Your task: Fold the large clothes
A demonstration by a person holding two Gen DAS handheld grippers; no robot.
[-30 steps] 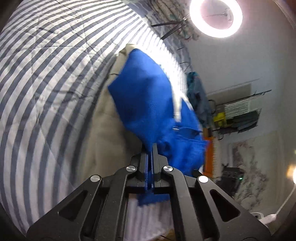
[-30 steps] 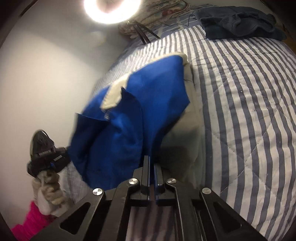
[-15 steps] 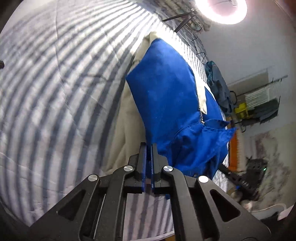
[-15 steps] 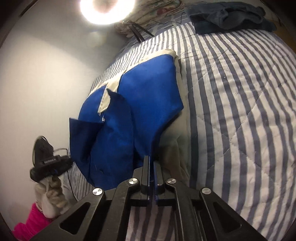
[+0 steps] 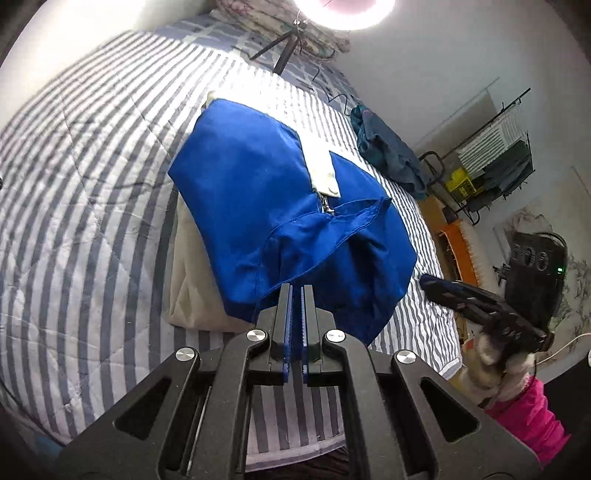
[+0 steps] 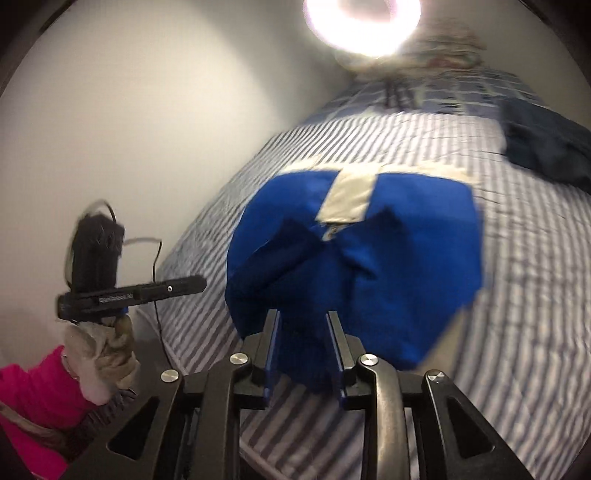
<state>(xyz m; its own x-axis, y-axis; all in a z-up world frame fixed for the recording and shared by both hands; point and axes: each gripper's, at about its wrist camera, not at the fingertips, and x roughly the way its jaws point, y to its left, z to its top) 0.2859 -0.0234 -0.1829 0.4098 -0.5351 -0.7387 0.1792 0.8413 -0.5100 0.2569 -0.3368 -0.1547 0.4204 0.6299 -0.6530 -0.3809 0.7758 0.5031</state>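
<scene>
A blue garment (image 5: 277,206) with beige lining (image 5: 192,295) lies folded on the striped bed (image 5: 92,184). My left gripper (image 5: 297,291) is shut, its tips over the garment's near edge, and no cloth shows between its pads. In the right wrist view the garment (image 6: 369,266) is blurred. My right gripper (image 6: 302,314) is opening over it; blue cloth shows in the gap, but the pads stand clear of it. A gloved hand with a pink sleeve holds each gripper: the right gripper (image 5: 430,280) shows in the left wrist view, the left gripper (image 6: 201,284) in the right.
A heap of dark blue clothes (image 5: 388,155) (image 6: 546,151) lies on the far side of the bed (image 6: 517,295). A ring light (image 5: 343,11) on a tripod stands at the head. Beyond the bed are a drying rack (image 5: 491,162) and an orange object (image 5: 458,251).
The lifted blue cloth has come down flat onto the bed. The right jaws have parted. Both grippers have drawn back and rolled, and the left no longer shows cloth in its jaws.
</scene>
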